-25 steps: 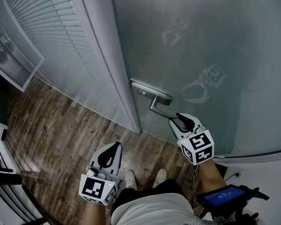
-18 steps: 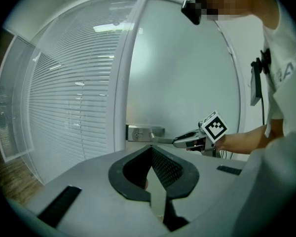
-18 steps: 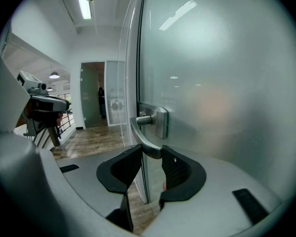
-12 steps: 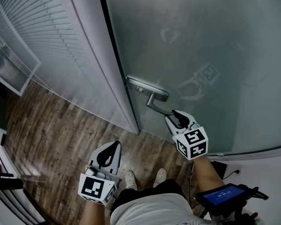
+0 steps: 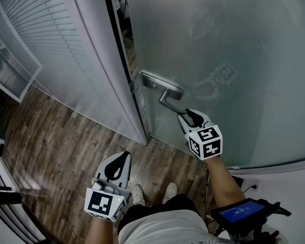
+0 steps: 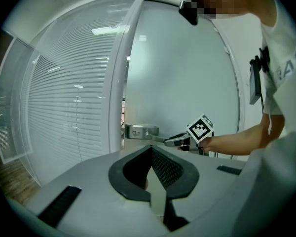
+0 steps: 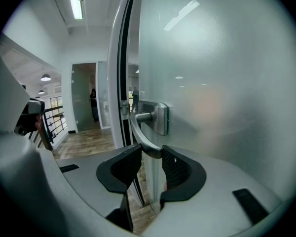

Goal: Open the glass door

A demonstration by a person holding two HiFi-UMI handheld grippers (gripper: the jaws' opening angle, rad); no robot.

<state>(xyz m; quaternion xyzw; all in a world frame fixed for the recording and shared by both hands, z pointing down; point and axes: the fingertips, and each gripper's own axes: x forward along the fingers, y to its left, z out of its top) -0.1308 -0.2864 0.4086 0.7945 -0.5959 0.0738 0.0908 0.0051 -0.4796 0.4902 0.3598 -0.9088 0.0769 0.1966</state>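
The frosted glass door (image 5: 234, 44) stands slightly ajar, with a dark gap (image 5: 123, 14) along its left edge by the white frame post (image 5: 99, 60). Its metal lever handle (image 5: 169, 101) hangs from a steel plate (image 5: 160, 84). My right gripper (image 5: 188, 117) is shut on the lever's free end; in the right gripper view the lever (image 7: 138, 130) passes between the black pads (image 7: 123, 164) of the right gripper (image 7: 150, 152). My left gripper (image 5: 121, 159) hangs low and apart from the door. In the left gripper view the left gripper (image 6: 151, 148) has its tips together, empty.
A glazed wall with white blinds (image 5: 35, 39) runs left of the frame. Wood-pattern floor (image 5: 51, 146) lies below, with the person's shoes (image 5: 155, 193) near the door. A tablet-like device (image 5: 241, 211) sits at lower right. Through the gap, a corridor with a railing (image 7: 49, 127).
The door has swung from closed to slightly ajar, and a dark gap now shows at its edge. My right gripper moved with the lever, up and left in the head view. The left gripper stayed put.
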